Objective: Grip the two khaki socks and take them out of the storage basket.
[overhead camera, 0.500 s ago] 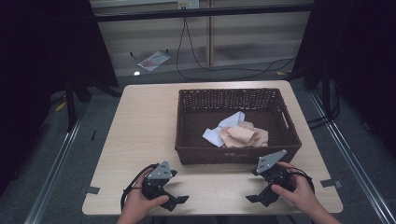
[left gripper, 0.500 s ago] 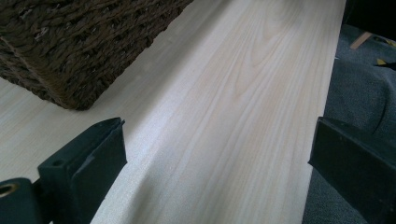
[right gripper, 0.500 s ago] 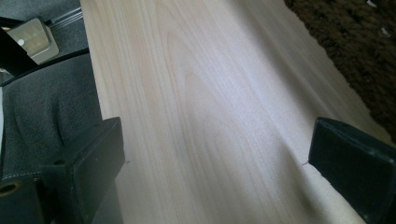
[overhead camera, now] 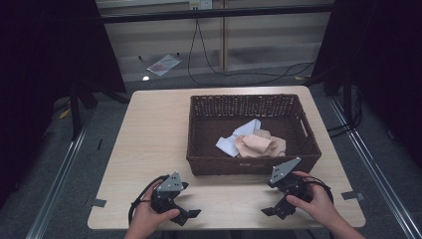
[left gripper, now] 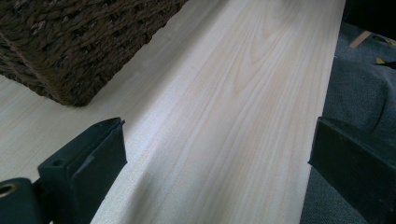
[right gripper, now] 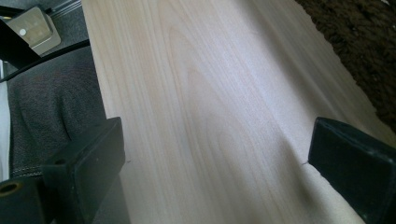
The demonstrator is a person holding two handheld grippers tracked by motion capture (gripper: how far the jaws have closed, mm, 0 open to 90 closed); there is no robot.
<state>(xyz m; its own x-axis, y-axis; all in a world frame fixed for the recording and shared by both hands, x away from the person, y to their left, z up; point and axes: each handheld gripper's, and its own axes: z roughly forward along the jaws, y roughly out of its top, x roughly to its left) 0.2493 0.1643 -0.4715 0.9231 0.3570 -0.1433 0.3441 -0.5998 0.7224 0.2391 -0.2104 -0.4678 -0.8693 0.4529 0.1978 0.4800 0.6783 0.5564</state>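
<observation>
On the pale wooden desk (overhead camera: 149, 149) a dark woven basket (overhead camera: 199, 149) sits toward the far right, its near wall running parallel to the near edge and set well back from it. Inside, toward the basket's near right part, lies a crumpled heap of cloths: a peach-coloured cloth (overhead camera: 261, 145) touching and partly overlapping a light blue cloth (overhead camera: 238, 139) on its left. Both pairs of tongs rest low along the near edge, in front of the basket and clear of it. The left tongs (overhead camera: 191, 215), held in the person's left hand (overhead camera: 149, 219), lie near the near-left part of the desk, their tips pointing toward the middle of the near edge; in the left gripper view the two black jaws stand wide apart with bare wood between them, and the basket's near corner (left gripper: 70, 46) rises at the upper left. The right tongs (overhead camera: 271, 211), held in the right hand (overhead camera: 313, 201), sit near the near-right corner, tips likewise turned toward the middle; in the right gripper view their jaws are spread wide over bare wood, nothing between them, with the basket's wall (right gripper: 355, 46) along the upper right and the grey floor (right gripper: 51, 102) past the desk's edge on the left. Neither pair touches the basket or the cloths.
</observation>
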